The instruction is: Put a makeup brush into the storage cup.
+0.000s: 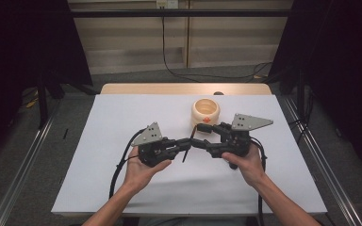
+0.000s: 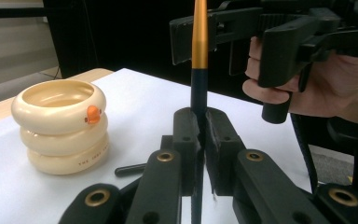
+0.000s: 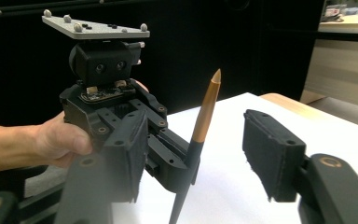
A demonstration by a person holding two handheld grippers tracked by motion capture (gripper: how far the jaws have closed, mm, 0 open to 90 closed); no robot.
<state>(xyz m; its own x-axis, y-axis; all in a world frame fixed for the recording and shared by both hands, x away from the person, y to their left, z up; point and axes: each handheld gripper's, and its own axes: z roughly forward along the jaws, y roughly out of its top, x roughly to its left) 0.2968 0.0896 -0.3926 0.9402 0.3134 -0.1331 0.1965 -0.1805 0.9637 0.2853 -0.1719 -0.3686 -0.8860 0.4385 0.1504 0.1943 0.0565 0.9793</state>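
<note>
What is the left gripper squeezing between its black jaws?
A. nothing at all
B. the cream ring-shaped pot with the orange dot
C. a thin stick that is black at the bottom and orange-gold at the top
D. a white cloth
C: in the left gripper view the left gripper has both jaws pressed against the black lower part of the stick, while the cream pot stands apart on the table.

Setting: lab recording station. White tabletop sitting between aluminium frame rails, black curtains hanging at both sides, loose cables trailing across grey floor, plain wooden panelling running behind. No household or shop fittings showing.
</note>
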